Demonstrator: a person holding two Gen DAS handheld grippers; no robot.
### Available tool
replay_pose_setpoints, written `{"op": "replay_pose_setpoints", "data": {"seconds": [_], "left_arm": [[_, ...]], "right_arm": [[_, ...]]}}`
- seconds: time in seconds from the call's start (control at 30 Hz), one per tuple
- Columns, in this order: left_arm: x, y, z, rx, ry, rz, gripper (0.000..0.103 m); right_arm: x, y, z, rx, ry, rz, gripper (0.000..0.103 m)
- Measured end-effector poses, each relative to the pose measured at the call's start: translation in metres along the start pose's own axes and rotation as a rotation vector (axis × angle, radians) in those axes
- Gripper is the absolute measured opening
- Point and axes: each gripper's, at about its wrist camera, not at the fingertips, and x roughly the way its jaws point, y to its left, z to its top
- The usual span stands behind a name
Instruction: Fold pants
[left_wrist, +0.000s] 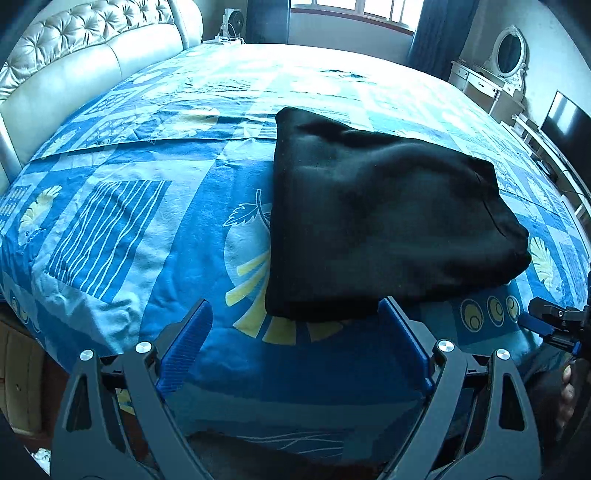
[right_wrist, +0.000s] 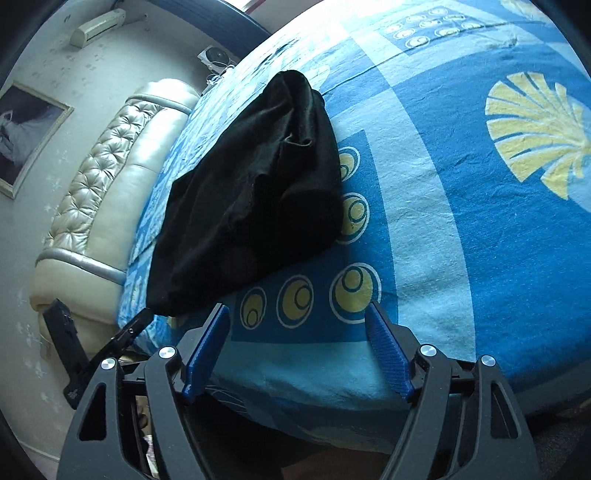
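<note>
The black pants lie folded into a thick rectangle on the blue patterned bed cover. My left gripper is open and empty, its blue pads just short of the near edge of the pants. In the right wrist view the pants lie ahead and to the left. My right gripper is open and empty above the bed's edge, just short of the pants. It also shows at the right edge of the left wrist view.
A padded cream headboard runs along the bed's left side. A white dresser with an oval mirror and a dark TV screen stand to the right. A window is at the far wall. A fan stands by the headboard.
</note>
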Motion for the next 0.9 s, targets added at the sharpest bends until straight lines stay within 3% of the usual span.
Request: {"op": "replay_pose_setpoints", "data": {"seconds": [0.23,0.33,0.6,0.9], "left_arm": [[-0.021,-0.001,-0.016,-0.007,-0.043,0.046,0.091],[-0.03,-0.003,-0.018,-0.012,-0.087,0.058,0.091],[-0.038,-0.009,-0.017,0.012,-0.139,0.068,0.092],[-0.036,-0.01,-0.019,0.012,-0.129,0.075,0.093]], "right_arm": [[-0.012,0.023,-0.007,-0.161,-0.102,-0.235,0.078],[-0.014,0.029,-0.007,-0.211,-0.137,-0.289,0.079],[-0.012,0.049,-0.017,-0.298,-0.17,-0.343,0.082],[-0.011,0.059,-0.023,-0.324,-0.181,-0.356,0.082]]}}
